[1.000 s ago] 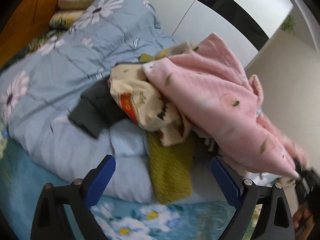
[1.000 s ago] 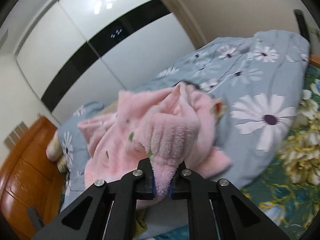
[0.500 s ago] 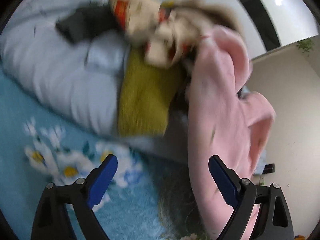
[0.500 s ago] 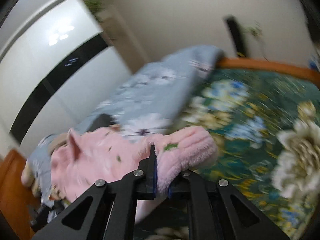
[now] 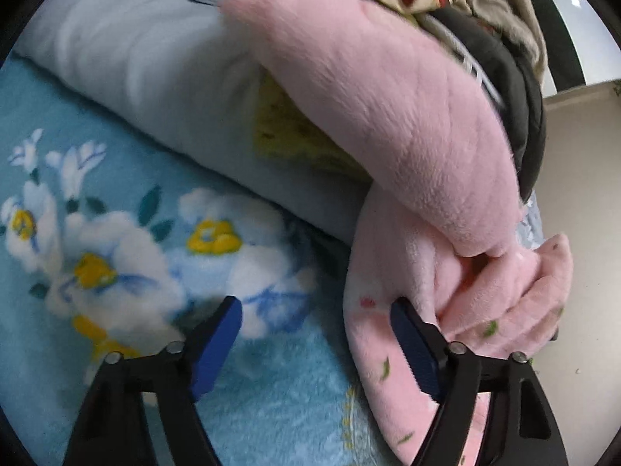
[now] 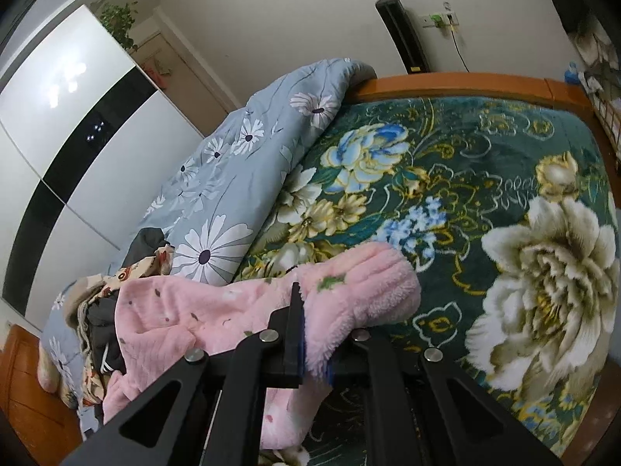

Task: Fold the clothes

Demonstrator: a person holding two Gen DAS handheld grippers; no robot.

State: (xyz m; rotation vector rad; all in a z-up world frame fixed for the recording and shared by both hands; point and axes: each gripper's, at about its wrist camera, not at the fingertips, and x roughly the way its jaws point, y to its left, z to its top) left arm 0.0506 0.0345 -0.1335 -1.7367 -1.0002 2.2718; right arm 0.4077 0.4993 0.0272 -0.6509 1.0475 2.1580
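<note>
A fluffy pink garment with small leaf prints trails from the clothes pile onto the bed. My right gripper is shut on its thick cuff end, held just above the dark green floral blanket. In the left wrist view the pink garment drapes down across the grey quilt and bunches at the right. My left gripper is open and empty, low over the light blue floral blanket, its right finger touching the pink fabric.
A pile of other clothes, beige, dark and yellow-green, lies on the rolled grey daisy quilt. The wooden bed frame runs along the far edge, with the wall and a white wardrobe behind.
My right gripper has pulled the pink garment off the pile and down toward the green blanket. My left gripper has dropped lower and closer to the garment and blue blanket, still open.
</note>
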